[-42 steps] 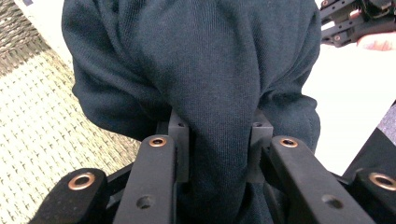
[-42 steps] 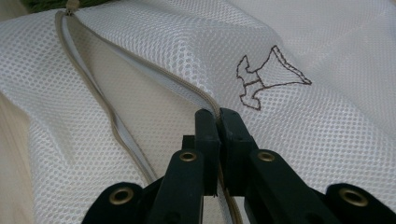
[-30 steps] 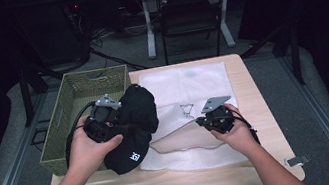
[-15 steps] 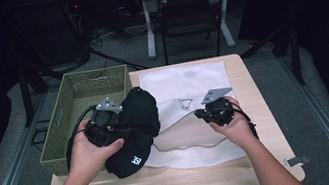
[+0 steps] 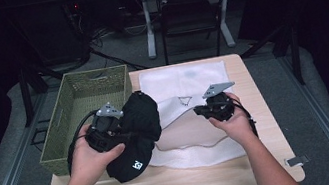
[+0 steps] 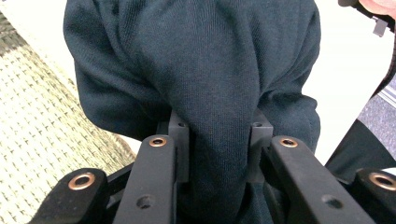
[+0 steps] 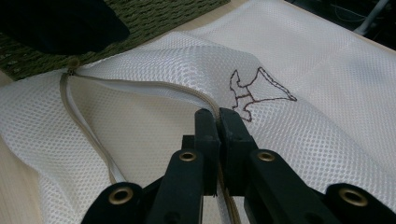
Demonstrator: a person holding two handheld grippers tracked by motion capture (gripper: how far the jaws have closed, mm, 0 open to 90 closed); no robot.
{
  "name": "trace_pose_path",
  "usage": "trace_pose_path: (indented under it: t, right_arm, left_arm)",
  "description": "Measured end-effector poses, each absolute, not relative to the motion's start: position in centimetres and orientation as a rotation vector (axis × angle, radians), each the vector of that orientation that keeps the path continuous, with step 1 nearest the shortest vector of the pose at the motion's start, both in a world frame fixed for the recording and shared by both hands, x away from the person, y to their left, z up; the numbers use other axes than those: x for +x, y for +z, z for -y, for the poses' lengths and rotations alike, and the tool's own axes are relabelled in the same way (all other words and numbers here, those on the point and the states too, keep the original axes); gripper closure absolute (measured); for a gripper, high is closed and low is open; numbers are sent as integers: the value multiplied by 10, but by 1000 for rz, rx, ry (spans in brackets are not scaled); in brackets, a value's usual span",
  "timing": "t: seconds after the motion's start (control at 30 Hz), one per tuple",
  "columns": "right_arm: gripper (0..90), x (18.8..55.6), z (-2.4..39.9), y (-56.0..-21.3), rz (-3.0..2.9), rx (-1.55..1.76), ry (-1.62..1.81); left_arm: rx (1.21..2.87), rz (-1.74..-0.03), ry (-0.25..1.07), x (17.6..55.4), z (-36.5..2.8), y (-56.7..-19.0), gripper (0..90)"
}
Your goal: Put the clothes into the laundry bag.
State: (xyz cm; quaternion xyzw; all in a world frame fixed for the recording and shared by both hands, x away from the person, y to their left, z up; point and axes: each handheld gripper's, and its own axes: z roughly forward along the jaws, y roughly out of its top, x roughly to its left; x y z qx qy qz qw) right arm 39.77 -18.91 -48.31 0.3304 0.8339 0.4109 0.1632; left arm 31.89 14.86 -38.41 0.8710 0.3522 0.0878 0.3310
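Note:
A black garment with a small white logo hangs bunched in my left gripper, beside the white mesh laundry bag. In the left gripper view the dark cloth is pinched between both jaws of the left gripper. My right gripper is shut on the bag's upper zipper edge and holds it raised, so the mouth gapes toward the garment. The right gripper view has the right gripper clamped on the zipper hem, next to a stitched emblem.
A green woven basket stands at the table's left, close behind my left hand. The wooden tabletop lies bare along the near edge. Chairs and table legs stand beyond the far edge.
My right gripper lifted the bag's zipper edge up and away, so the mouth gapes wider. The left hand with the garment shifted slightly toward the bag.

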Motion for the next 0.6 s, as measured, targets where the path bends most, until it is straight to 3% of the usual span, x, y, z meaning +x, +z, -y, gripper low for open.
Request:
trace_pose_path:
  t: [0.6]
  right_arm:
    - [870, 395, 188, -482, -2360, 961, 1214]
  left_arm:
    - [2286, -863, 210, 303, -135, -398, 719]
